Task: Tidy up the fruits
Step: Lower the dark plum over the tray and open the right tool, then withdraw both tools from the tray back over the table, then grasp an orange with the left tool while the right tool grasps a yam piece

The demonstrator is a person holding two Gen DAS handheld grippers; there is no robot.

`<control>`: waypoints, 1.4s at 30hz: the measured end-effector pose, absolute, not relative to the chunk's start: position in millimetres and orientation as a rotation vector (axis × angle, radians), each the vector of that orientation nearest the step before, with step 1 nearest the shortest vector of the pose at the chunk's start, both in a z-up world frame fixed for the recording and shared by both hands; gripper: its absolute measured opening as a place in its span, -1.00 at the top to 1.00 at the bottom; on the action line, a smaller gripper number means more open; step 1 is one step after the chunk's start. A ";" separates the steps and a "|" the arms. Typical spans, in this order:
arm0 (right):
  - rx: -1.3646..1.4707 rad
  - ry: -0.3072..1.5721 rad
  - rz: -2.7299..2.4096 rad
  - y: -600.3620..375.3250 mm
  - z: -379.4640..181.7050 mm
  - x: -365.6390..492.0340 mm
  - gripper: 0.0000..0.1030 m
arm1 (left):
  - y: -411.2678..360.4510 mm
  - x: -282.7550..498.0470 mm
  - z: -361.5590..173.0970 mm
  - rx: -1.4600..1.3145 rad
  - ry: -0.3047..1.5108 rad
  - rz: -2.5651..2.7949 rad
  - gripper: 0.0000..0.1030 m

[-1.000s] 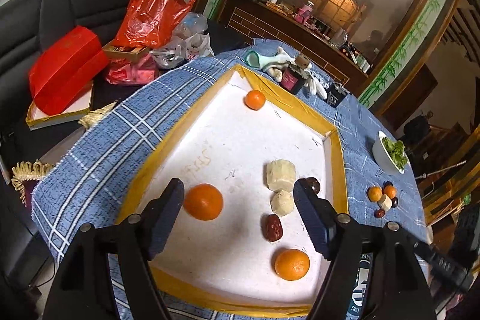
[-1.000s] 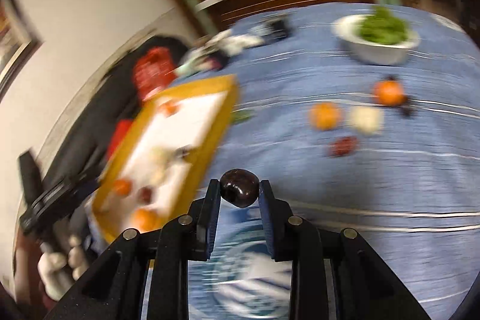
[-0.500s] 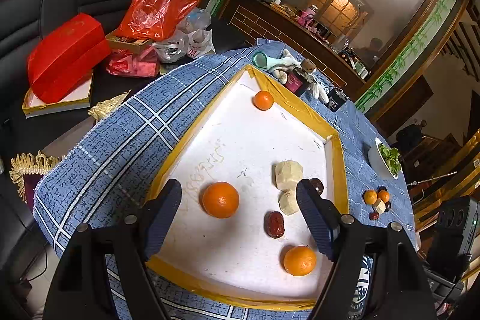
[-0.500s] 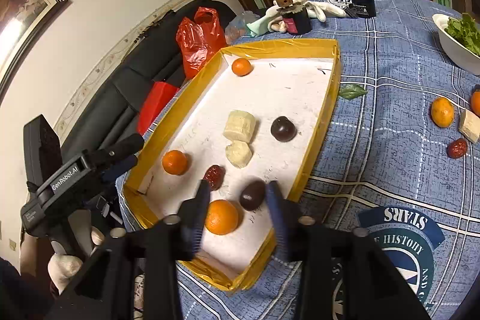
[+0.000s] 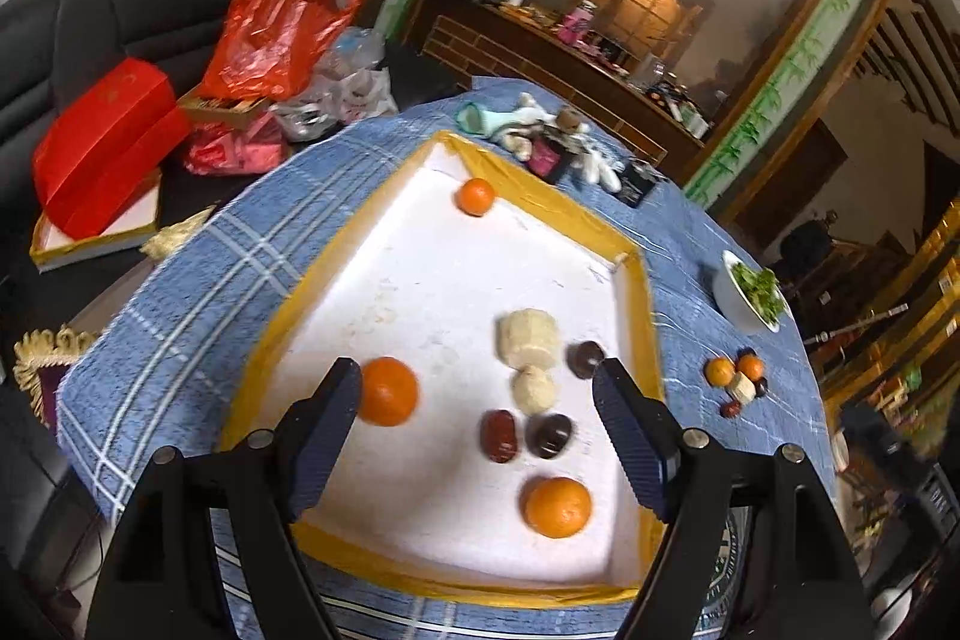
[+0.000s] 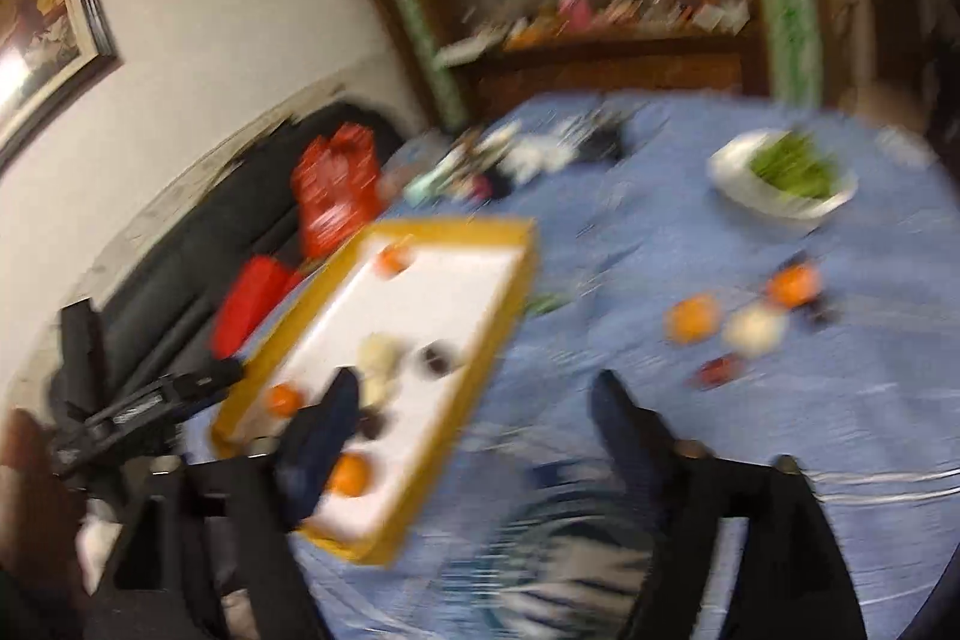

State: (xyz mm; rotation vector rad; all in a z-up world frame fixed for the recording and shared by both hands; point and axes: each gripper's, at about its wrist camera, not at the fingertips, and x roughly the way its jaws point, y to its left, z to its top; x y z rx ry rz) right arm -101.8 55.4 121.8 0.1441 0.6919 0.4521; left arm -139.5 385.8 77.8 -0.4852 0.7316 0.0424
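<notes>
A white tray with a yellow rim (image 5: 636,316) lies on the blue checked tablecloth. It holds three oranges (image 5: 387,391), two pale chunks (image 5: 527,337), a red date (image 5: 499,435) and two dark round fruits (image 5: 551,435). My left gripper (image 5: 477,418) is open above the tray's near end, empty. My right gripper (image 6: 474,418) is open and empty over the cloth beside the tray (image 6: 510,292); that view is blurred. A small pile of fruits (image 6: 744,322) lies loose on the cloth to the right, also in the left wrist view (image 5: 738,379).
A white bowl of greens (image 5: 744,292) stands at the table's right side, also in the right wrist view (image 6: 780,178). Small toys and dark boxes (image 5: 558,148) sit beyond the tray. Red bags and a red box (image 5: 108,148) lie on the black sofa at left.
My right gripper let go of the dark round fruit in the tray beside the red date, opened wide and swung away right. My left gripper has stayed open over the tray.
</notes>
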 end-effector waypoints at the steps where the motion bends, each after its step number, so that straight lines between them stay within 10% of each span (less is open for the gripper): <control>1: 0.125 0.656 0.404 44.3 126.6 -106.8 -0.93 | 381.8 -138.8 79.4 -0.478 0.731 0.031 -0.52; 11: 0.366 0.770 0.113 -97.3 86.8 -75.7 -0.94 | 312.3 -124.5 83.7 -0.372 0.780 -0.091 -0.53; 17: 0.373 0.879 0.187 -84.1 51.8 -26.9 -0.52 | 261.3 -111.2 81.2 -0.268 0.816 -0.173 -0.53; 29: 0.285 0.928 0.212 -42.6 8.0 43.9 -0.49 | 201.5 -66.4 79.8 -0.105 0.869 -0.228 -0.53; 33: 0.279 0.922 0.264 -41.1 4.7 44.4 0.20 | 180.0 -34.3 80.3 -0.103 0.886 -0.252 -0.53; 42: 0.409 0.871 0.259 -76.6 19.7 36.4 0.20 | 129.0 29.1 61.1 -0.014 0.933 -0.269 -0.53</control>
